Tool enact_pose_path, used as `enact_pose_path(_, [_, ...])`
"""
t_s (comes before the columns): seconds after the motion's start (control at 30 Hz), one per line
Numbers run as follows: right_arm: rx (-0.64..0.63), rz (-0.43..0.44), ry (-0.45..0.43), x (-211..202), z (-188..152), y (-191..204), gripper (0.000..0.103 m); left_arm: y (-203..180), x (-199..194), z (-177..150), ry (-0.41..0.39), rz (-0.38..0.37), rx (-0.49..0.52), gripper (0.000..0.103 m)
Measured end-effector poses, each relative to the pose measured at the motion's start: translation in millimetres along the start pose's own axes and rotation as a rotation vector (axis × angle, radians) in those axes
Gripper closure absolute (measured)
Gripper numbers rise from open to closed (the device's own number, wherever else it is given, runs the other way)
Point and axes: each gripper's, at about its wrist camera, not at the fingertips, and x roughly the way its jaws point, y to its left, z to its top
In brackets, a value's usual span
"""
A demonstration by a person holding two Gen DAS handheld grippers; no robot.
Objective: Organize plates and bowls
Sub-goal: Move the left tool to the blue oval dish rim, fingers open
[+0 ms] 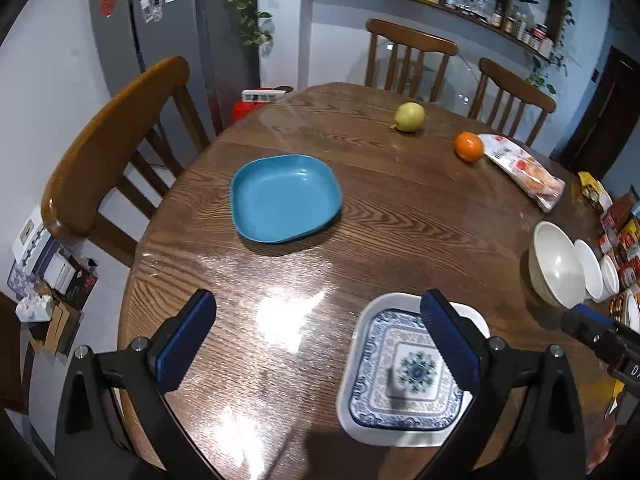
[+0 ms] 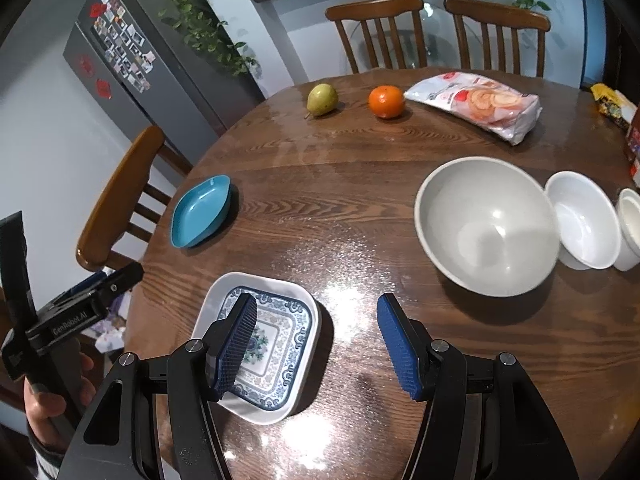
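We take the patterned plate [image 2: 256, 344] as our landmark; it sits near the table's [image 1: 400, 216] front edge, stacked inside a plain white plate [image 2: 224, 292]. The blue plate [image 1: 286, 198] lies well beyond it toward the left chair [image 1: 116, 148]; the big bowl [image 2: 486, 224] stands off to its right, with a white bowl [image 2: 582, 224] touching that bowl's far side and a small cup [image 2: 630, 228] beyond. Pear [image 2: 322, 99], orange [image 2: 386, 101] and a snack bag [image 2: 476, 106] rest far behind the patterned plate. Left gripper [image 1: 316, 340] hangs above the table just left of the plate, jaws wide, holding nothing; its right pad overlaps the plate in view. Right gripper [image 2: 316, 344] hovers over the plate's right rim, jaws about half spread, also empty. Risks as we judge them: the tabletop looks glossy, so a plate nudged by one pad may skid rather than lift. The plate rims are low and thin, and a shallow bite could slip off or tip the top plate out of the white one. With both grippers crowding the same plate, the tools may knock together. A reach for the big bowl could shove the white bowl into the cup, since they stand packed together. The blue plate sits close to the table edge by the chair; a push there could send it over.
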Motion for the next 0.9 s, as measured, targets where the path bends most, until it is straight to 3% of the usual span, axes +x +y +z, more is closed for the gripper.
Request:
enact_pose_path(0.47, [-0.061,0.116,0.083,60.2,25.1,33.7,0.040,58.9,36.9,22.8,0.015,0.090,-0.168,0.001])
enact_pose_path(0.9, [-0.139,0.140,0.135,138.4,79.6,90.2,0.040,82.2,111.6,47.5,0.092,0.096,-0.153,0.008])
